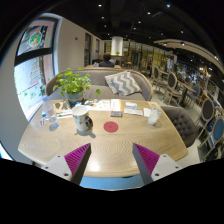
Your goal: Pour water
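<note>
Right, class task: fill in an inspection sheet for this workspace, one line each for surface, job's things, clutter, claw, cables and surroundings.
Surface: pale wooden table, well beyond the claw.
Job's things: white cup near the table's far side; no water vessel clearly told.
Clutter: potted plant, red coaster, book.
Claw: claw open, holding nothing, fingers above the table's near edge.
Cables: nothing seen.
Surroundings: grey sofa and chairs around the table, poster on the wall.

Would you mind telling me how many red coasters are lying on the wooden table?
1. The red coaster lies near the middle of the wooden table, beyond the open gripper and right of the potted plant; others may be hidden.
</note>
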`<state>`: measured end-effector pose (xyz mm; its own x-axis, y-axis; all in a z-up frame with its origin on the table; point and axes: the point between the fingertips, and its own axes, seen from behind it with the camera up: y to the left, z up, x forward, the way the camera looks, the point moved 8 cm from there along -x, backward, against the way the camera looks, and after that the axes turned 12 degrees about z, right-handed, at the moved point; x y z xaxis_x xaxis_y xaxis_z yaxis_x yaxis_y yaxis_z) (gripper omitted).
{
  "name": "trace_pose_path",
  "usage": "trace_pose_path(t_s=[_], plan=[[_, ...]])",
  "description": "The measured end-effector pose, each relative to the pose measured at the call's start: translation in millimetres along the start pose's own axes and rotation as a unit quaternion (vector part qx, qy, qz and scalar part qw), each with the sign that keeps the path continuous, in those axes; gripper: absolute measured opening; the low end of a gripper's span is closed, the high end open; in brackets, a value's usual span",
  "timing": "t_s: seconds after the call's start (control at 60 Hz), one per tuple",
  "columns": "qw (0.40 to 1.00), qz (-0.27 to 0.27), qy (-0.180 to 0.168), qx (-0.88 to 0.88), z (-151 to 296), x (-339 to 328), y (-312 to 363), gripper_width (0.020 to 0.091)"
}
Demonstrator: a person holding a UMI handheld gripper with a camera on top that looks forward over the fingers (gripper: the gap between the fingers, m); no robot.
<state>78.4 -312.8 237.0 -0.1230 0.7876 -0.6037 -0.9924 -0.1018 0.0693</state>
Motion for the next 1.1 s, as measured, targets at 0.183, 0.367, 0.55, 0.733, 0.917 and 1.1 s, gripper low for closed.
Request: trace_pose_path(t_s=[0.183, 0.367, 0.55, 0.733, 0.917, 1.1], plan=[[1.0, 0.008, 0.013, -0.013, -8, 10, 21, 0.0848], [0.999, 0.028, 0.035, -0.026, -23, 28, 78, 0.0854], [0.997, 0.052, 0.038, -0.041, -26, 57, 162, 0.0853], [0.997, 0.074, 0.005, -0.023, 1, 110, 254, 0.0854], [0.996, 0.083, -0.034, -0.028, 41, 176, 306, 0.0858], [0.995, 0.072, -0.065, -0.015, 70, 258, 314, 0.0862]])
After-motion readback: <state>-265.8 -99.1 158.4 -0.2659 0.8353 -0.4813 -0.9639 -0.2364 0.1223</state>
